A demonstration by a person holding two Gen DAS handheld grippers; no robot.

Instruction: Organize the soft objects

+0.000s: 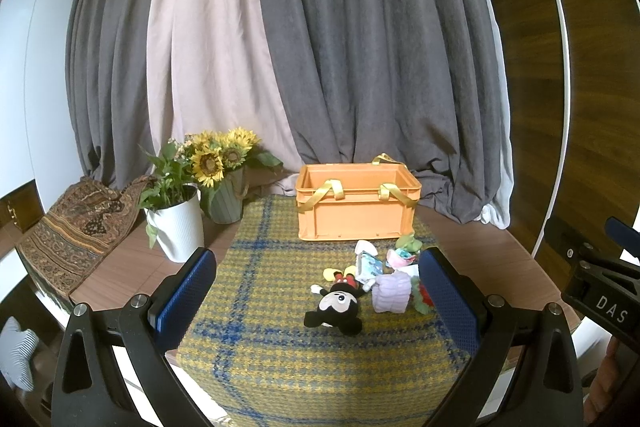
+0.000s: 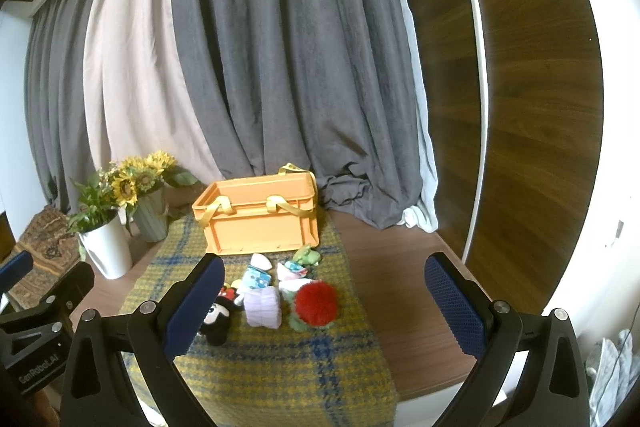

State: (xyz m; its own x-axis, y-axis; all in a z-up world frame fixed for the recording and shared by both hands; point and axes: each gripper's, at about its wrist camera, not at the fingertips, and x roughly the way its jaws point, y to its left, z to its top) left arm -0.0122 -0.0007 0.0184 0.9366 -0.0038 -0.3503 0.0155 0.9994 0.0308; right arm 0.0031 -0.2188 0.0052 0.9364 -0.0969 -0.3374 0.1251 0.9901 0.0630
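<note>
While both grippers, left (image 1: 316,291) and right (image 2: 324,297), hung wide open and empty, crowded plush toys (image 2: 280,291) risked a double grab short of the orange crate (image 2: 260,219).

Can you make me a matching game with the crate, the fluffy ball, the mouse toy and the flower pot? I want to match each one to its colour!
Things:
1. crate
2. fluffy ball
3. mouse toy
4. flower pot

Colours:
A. white
B. red
C. orange
D. mostly black

Right pairs: 1-C, 2-B, 3-D, 4-A.
</note>
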